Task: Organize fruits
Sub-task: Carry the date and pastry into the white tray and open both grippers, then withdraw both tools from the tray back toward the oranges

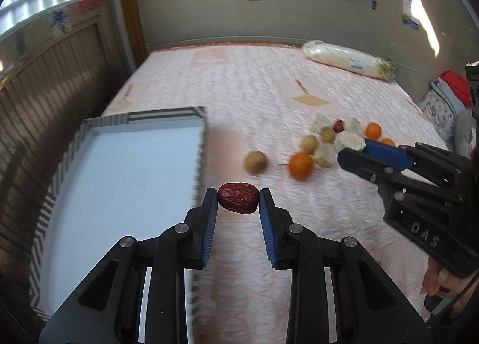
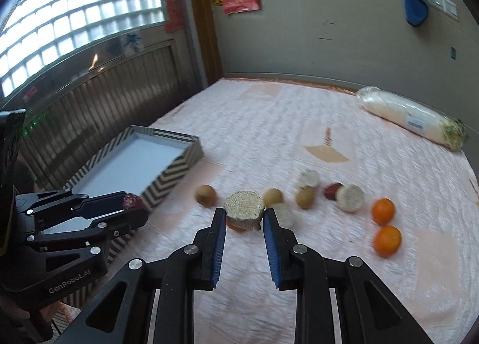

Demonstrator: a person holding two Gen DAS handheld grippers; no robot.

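The red date (image 1: 238,202) is pinched in the left hand-held gripper (image 1: 238,199) above the bed (image 1: 269,89), long axis across the pads. Carry it level over the striped tray (image 1: 201,146). The right hand-held gripper (image 2: 245,220) clamps a pale round cake (image 2: 245,209).
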